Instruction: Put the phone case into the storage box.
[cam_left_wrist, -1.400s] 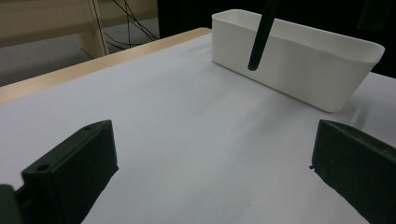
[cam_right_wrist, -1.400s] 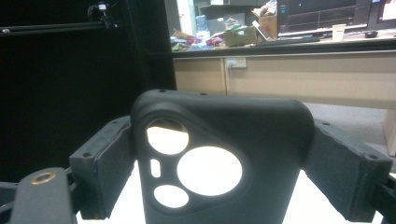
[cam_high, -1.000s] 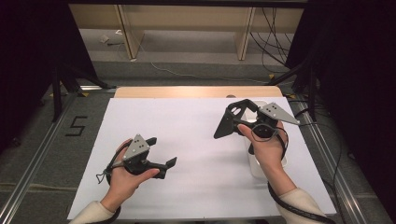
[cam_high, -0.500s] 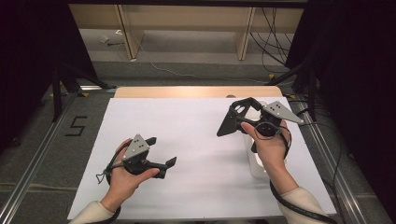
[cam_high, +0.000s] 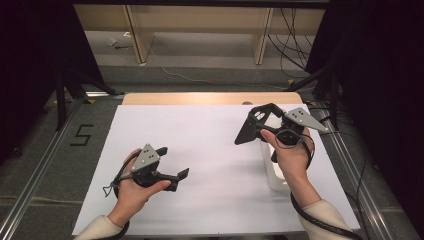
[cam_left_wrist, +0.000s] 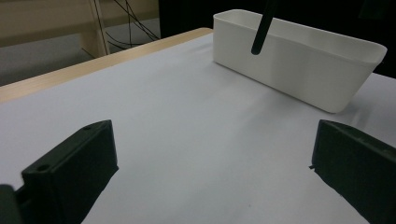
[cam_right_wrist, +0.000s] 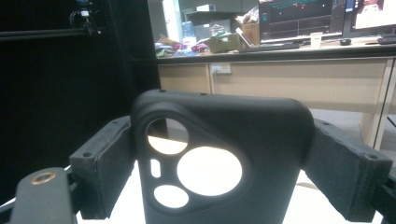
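Right gripper (cam_high: 250, 131): clamped on a black phone case (cam_right_wrist: 219, 158), held raised above the table's right edge.
Change: the case has been tilted slightly since a second ago.
White bin (cam_left_wrist: 299, 60): beneath the hand, apparently the drop target.
Left gripper (cam_high: 172, 175): open, empty, resting near the front edge.

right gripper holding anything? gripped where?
Yes: the right gripper is shut on a black phone case, fingers on its two side edges, near the camera cutouts.
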